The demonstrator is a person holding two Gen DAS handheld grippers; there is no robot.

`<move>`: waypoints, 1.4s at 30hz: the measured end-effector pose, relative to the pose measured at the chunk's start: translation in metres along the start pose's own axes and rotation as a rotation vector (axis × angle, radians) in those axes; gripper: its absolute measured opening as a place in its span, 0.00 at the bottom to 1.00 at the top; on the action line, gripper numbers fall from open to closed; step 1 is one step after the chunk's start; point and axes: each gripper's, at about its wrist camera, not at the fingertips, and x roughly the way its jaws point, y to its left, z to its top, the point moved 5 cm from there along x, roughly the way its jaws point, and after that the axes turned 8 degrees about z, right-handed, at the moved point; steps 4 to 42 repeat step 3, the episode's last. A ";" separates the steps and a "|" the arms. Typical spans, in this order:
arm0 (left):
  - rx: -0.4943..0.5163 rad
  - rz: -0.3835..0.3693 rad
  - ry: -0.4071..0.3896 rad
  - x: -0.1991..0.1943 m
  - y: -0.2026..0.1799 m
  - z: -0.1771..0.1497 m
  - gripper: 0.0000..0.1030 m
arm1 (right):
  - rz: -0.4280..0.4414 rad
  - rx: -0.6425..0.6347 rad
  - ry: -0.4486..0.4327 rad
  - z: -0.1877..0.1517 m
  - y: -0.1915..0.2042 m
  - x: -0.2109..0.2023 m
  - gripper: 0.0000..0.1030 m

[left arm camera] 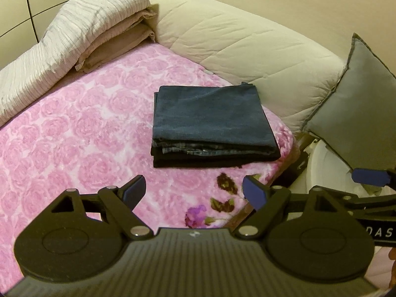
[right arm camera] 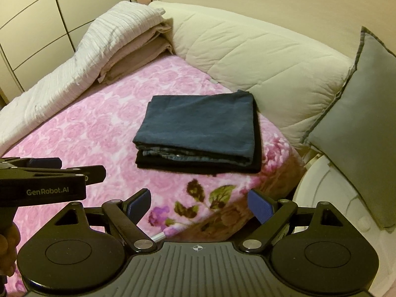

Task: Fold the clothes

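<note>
A stack of folded clothes lies on the pink rose blanket: blue jeans (left arm camera: 210, 118) (right arm camera: 200, 128) on top of a black garment (left arm camera: 198, 162) (right arm camera: 195, 167). My left gripper (left arm camera: 194, 191) hovers open in front of the stack, a short way back from it, with nothing between its blue pads. My right gripper (right arm camera: 199, 204) is also open and empty, held back from the stack near the bed's corner. The left gripper (right arm camera: 49, 170) shows from the side at the left of the right wrist view.
The pink blanket (left arm camera: 74, 136) (right arm camera: 86, 133) covers the bed. A folded white and beige bedding pile (left arm camera: 94, 24) (right arm camera: 118, 39) lies at the back left. A cream quilted duvet (left arm camera: 247, 44) (right arm camera: 259, 54) and a grey cushion (left arm camera: 358, 104) (right arm camera: 363, 128) stand behind and right of the stack.
</note>
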 end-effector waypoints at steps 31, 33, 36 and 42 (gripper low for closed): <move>0.007 0.010 -0.023 -0.003 -0.001 0.002 0.81 | 0.001 -0.002 -0.002 0.002 -0.002 -0.001 0.86; 0.007 0.010 -0.023 -0.003 -0.001 0.002 0.81 | 0.001 -0.002 -0.002 0.002 -0.002 -0.001 0.86; 0.007 0.010 -0.023 -0.003 -0.001 0.002 0.81 | 0.001 -0.002 -0.002 0.002 -0.002 -0.001 0.86; 0.007 0.010 -0.023 -0.003 -0.001 0.002 0.81 | 0.001 -0.002 -0.002 0.002 -0.002 -0.001 0.86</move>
